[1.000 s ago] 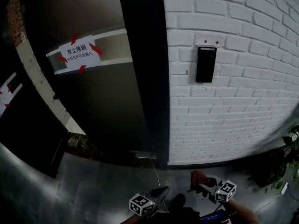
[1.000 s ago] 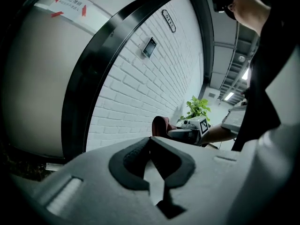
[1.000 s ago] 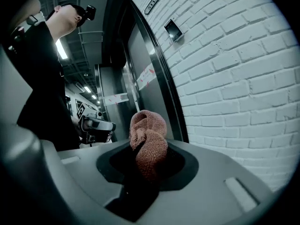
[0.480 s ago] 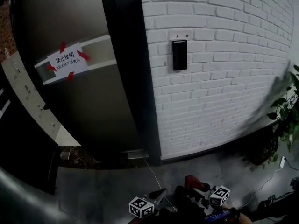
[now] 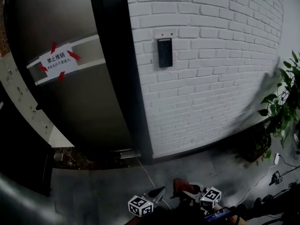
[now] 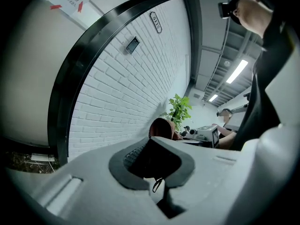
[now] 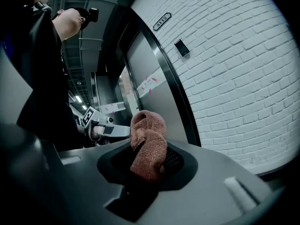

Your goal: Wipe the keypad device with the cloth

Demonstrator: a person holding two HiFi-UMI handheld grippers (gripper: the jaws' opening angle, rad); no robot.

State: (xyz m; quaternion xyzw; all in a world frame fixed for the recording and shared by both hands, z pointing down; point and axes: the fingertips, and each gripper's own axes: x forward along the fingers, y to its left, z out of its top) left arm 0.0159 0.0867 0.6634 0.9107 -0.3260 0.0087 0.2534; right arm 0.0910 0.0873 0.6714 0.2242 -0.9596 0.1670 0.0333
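The keypad device (image 5: 164, 53) is a small dark panel mounted high on the white brick wall (image 5: 211, 78); it also shows in both gripper views as a keypad device (image 6: 132, 44) (image 7: 182, 47) far up the wall. Both grippers hang low at the bottom of the head view, well below it. My right gripper (image 7: 150, 161) is shut on a reddish-brown cloth (image 7: 149, 142), which sticks up out of the jaws; in the head view the cloth (image 5: 182, 185) shows red. My left gripper (image 6: 152, 156) is shut with nothing held, just left of the cloth.
Left of the wall stand a black door frame (image 5: 117, 78) and a grey door with a taped paper sign (image 5: 58, 60). A potted plant (image 5: 281, 97) stands at the right. A thin cable (image 5: 147, 172) runs across the floor. A number plate (image 7: 162, 21) sits above the keypad.
The head view has swung right, so the keypad and door have slid left and the plant has come into view. Both grippers stay low, the cloth still held.
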